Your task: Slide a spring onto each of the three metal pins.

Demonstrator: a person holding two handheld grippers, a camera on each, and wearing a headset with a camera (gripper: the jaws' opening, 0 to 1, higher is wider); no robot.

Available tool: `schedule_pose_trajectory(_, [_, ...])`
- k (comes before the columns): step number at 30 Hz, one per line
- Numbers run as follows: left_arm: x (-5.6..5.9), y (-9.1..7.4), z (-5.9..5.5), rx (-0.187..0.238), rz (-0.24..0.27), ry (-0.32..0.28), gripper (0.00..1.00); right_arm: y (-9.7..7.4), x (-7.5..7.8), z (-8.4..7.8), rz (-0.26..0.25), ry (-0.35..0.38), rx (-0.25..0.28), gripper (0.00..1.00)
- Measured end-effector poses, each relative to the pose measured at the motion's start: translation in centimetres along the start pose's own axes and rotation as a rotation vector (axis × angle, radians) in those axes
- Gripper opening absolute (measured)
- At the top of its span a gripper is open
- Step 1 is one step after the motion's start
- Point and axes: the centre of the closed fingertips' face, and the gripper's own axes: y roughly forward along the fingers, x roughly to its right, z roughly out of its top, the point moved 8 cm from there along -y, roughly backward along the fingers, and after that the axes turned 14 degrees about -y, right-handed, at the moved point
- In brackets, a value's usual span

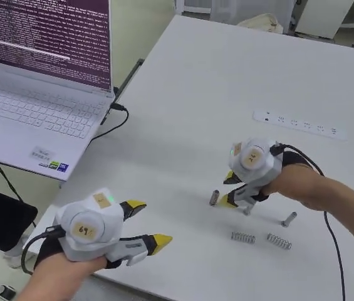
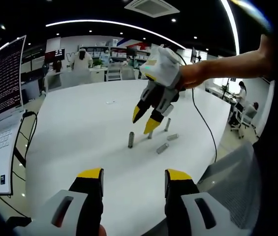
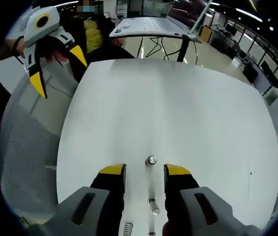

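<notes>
White table [image 1: 183, 94]: power strip [image 1: 299, 124]; two springs [image 1: 243, 237] [image 1: 279, 241] lying loose; lying pin [image 1: 289, 219] nearby; upright pin [image 1: 214, 197], possibly spring-sleeved.

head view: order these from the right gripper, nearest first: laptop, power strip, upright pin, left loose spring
1. upright pin, just left of the right gripper and its jaws
2. left loose spring, on the near side
3. power strip, farther back and to the right
4. laptop, far left
</notes>
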Motion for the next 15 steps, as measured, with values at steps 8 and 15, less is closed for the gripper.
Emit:
schedule_pose_trajectory(8, [0.5, 0.1, 0.3, 0.0, -0.003, 0.01, 0.44, -0.7, -0.7, -0.9, -0.09, 0.108, 0.069, 0.31])
schedule_pose_trajectory(15, [0.7, 0.1, 0.4, 0.003, -0.005, 0.013, 0.44, -1.5, -1.3, -1.0, -0.146, 0.146, 0.114, 0.32])
